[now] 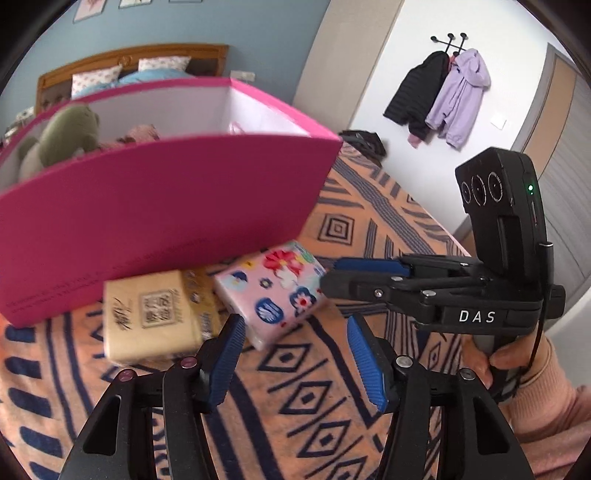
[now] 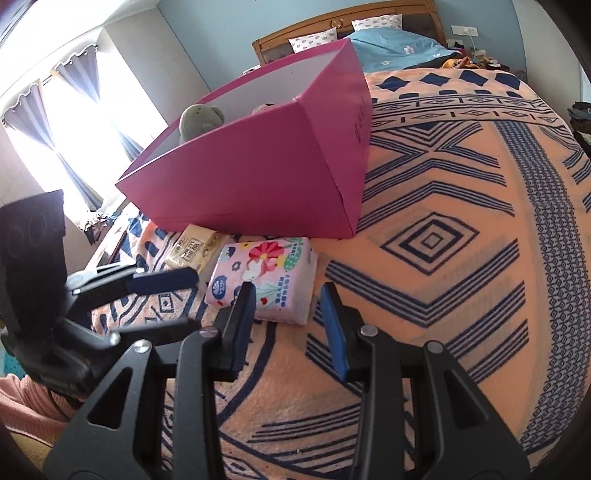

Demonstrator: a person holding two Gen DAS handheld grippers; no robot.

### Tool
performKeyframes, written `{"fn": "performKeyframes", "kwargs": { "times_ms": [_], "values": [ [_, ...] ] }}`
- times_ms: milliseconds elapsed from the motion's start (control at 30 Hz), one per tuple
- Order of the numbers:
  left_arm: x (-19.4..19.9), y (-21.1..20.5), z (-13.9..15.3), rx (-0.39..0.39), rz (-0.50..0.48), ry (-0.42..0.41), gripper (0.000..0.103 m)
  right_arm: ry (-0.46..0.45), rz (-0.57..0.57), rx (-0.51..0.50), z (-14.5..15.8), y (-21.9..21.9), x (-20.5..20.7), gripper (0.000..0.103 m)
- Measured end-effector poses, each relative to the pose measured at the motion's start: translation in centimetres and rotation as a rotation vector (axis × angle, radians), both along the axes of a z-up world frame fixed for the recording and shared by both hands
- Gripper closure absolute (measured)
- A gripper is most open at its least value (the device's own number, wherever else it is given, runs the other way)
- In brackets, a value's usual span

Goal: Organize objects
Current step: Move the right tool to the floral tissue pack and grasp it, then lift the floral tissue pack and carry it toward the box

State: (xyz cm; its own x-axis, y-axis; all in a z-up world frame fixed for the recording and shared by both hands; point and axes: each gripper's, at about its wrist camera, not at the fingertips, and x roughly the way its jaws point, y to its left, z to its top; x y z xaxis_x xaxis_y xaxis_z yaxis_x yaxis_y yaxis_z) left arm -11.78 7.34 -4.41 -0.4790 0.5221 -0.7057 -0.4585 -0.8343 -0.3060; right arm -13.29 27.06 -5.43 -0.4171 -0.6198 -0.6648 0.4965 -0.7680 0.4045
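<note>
Two tissue packs lie on the blanket (image 2: 443, 229) against the pink box (image 2: 266, 173): a tan pack (image 1: 147, 314) left, a flowered pack (image 1: 273, 291) right. The left gripper (image 1: 295, 350) hovers empty, jaws apart; the right gripper (image 2: 288, 321) looks narrowly parted, seemingly gripping nothing.

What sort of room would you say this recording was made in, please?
Almost certainly a bedroom in a home. A wooden headboard with pillows stands at the far end, a patterned blanket covers the bed, and coats hang on wall hooks.
</note>
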Motion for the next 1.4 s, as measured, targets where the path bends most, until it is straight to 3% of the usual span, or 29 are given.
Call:
{"fn": "performKeyframes", "kwargs": {
  "times_ms": [300,467,600,767,1400],
  "values": [
    [-1.0,-2.2,-1.1,0.001,0.096,-0.057,0.044,-0.016,0.001,-0.030,-0.2,0.2,0.0,0.064],
    [-0.6,-1.0,-0.4,-0.004,0.058,-0.024,0.045,-0.026,0.008,-0.055,-0.2,0.0,-0.4,0.064],
    [-0.9,0.4,-0.6,-0.051,0.046,-0.017,0.055,-0.044,0.014,-0.064,-0.6,-0.4,-0.7,0.064],
    [-1.0,0.2,-1.0,-0.039,0.058,-0.029,0.058,-0.044,0.019,-0.068,-1.0,-0.7,-0.7,0.064],
    [-0.1,0.2,-0.2,-0.009,0.050,-0.008,0.058,-0.029,0.019,-0.061,-0.6,-0.7,0.4,0.064]
  ]
}}
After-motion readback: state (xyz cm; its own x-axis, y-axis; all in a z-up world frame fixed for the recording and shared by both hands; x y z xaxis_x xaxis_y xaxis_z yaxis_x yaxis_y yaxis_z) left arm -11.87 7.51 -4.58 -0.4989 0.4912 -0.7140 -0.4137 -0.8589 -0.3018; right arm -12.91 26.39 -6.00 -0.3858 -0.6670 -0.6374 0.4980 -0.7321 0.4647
